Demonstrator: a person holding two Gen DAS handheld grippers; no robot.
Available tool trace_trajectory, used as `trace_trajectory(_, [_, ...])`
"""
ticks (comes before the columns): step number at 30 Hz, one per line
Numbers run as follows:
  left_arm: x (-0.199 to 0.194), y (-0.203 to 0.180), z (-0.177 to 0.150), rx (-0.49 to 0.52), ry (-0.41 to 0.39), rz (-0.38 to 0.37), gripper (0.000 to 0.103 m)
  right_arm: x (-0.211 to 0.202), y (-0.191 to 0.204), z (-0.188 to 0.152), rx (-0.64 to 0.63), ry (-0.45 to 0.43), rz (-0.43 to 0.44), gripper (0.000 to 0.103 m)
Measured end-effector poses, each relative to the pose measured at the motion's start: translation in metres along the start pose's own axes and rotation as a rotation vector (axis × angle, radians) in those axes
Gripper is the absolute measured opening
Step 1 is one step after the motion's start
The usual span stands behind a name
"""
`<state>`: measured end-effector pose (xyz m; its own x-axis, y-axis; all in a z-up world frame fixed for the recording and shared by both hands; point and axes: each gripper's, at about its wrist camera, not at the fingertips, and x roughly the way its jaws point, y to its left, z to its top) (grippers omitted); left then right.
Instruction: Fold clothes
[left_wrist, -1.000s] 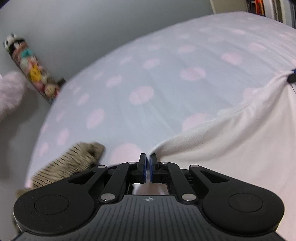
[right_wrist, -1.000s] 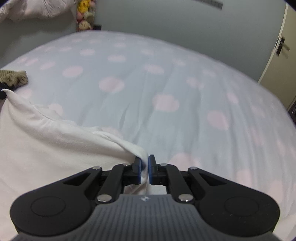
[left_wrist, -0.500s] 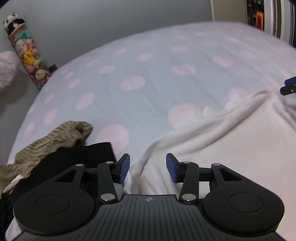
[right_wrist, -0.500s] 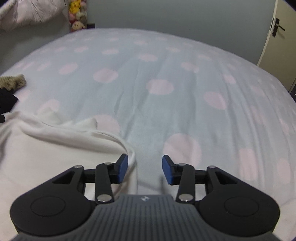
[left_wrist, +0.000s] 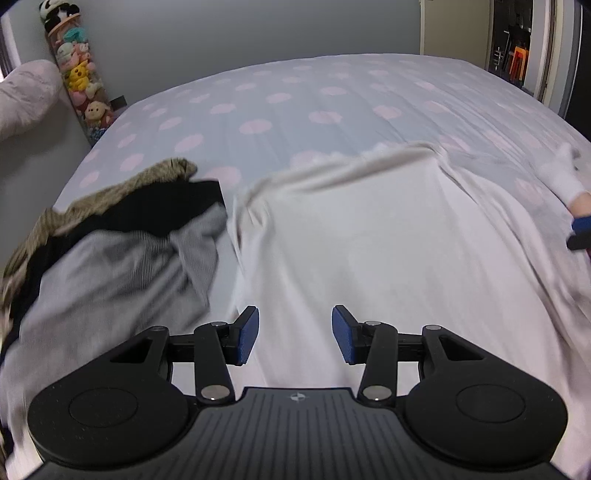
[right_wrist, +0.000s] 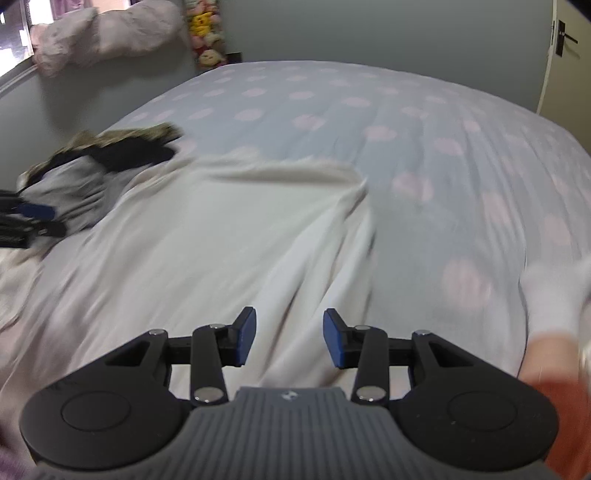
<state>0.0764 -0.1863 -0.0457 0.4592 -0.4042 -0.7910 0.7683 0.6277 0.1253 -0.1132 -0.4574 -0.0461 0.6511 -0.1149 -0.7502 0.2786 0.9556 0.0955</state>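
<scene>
A white garment (left_wrist: 369, 236) lies spread on the bed, its far edge rumpled; it also shows in the right wrist view (right_wrist: 207, 236). My left gripper (left_wrist: 294, 335) is open and empty above the garment's near left part. My right gripper (right_wrist: 289, 339) is open and empty above its near right part. The left gripper's blue pad shows at the left edge of the right wrist view (right_wrist: 35, 212), and the right gripper at the right edge of the left wrist view (left_wrist: 580, 230).
A pile of clothes lies left of the white garment: grey ribbed (left_wrist: 110, 269), black (left_wrist: 162, 210) and brown striped (left_wrist: 122, 184) pieces. The bed (left_wrist: 332, 103) has a pale blue sheet with pink dots. A white sock (right_wrist: 554, 291) lies at the right.
Both grippers let go of the white garment's far corners, opened, and pulled back toward me. The garment now lies flat on the bed.
</scene>
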Motion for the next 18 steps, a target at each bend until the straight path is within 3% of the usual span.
trace_trajectory(5, [-0.025,-0.020,-0.042,-0.052,0.014,-0.006,0.045,-0.044,0.030,-0.060,0.014,0.021,0.034,0.049])
trace_trajectory(7, [-0.031,-0.027,-0.056,-0.072,0.017,-0.009,0.046,-0.051,0.039,-0.080,0.017,0.041,0.041,0.054])
trace_trajectory(10, [-0.036,-0.031,-0.078,-0.139,0.010,-0.037,0.046,-0.050,0.046,-0.103,0.018,0.081,0.036,0.052])
trace_trajectory(12, [-0.038,-0.030,-0.090,-0.185,0.011,-0.043,0.046,-0.046,0.046,-0.113,0.013,0.109,0.002,0.041])
trace_trajectory(13, [-0.040,-0.031,-0.095,-0.196,0.010,-0.039,0.046,-0.044,0.044,-0.116,0.014,0.119,-0.017,0.020])
trace_trajectory(14, [-0.042,-0.032,-0.097,-0.194,0.004,-0.030,0.046,-0.046,0.039,-0.114,0.028,0.116,-0.020,0.010])
trace_trajectory(18, [-0.051,-0.031,-0.104,-0.192,-0.026,-0.020,0.046,-0.065,0.017,-0.099,0.067,0.062,-0.057,0.009])
